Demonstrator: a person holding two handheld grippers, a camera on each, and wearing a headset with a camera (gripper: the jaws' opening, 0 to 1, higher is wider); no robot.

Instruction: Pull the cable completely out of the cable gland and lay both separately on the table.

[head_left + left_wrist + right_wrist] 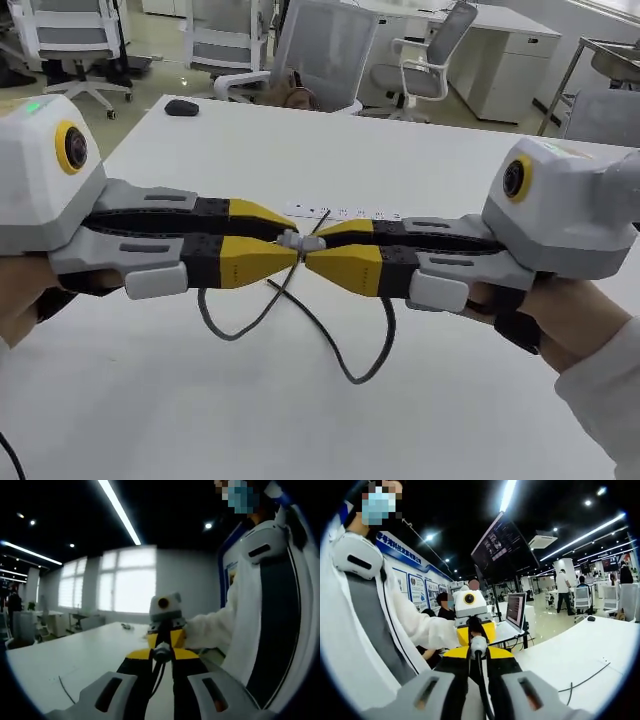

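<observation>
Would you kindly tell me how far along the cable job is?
Done: nothing yet; the cable still runs through the cable gland. In hand: left tongs and right tongs meet tip to tip, shut on gland and cable above the table. Left: pull the cable out, lay both apart.

Surface: the table (450,400) was white.
Far left corner: a black computer mouse (181,107) lay near the edge.
Middle: a white power strip (345,213) lay flat.
Front: the dark cable (350,375) loops seemed to rest there.
</observation>
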